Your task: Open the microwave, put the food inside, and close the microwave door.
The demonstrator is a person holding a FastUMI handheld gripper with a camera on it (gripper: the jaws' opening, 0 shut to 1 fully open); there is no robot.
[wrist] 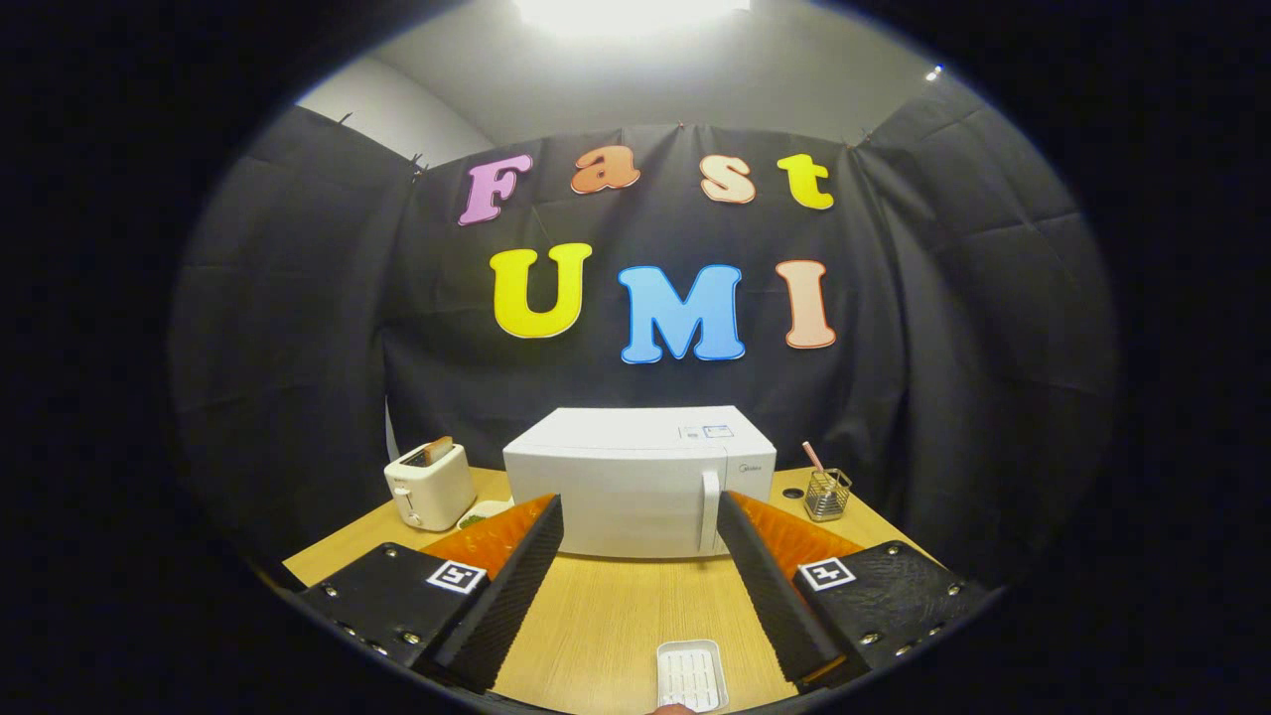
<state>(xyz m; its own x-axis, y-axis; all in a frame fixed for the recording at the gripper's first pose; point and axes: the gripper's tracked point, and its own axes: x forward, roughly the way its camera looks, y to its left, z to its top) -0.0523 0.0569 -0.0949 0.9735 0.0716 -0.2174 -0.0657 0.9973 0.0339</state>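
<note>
The gripper (635, 556) is being held wide open, nothing gripped. Ahead of it the white microwave (635, 487) is sitting shut — its rigid vertical door handle (709, 511) likely offering the firmest hold. The light food tray (690, 675) is lying nearer than the microwave, between the fingers.

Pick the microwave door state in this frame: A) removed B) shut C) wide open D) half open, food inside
B: the microwave front is flush and closed, its handle upright at the right side of the door; the gripper is open, fingers spread short of it, holding nothing.
</note>
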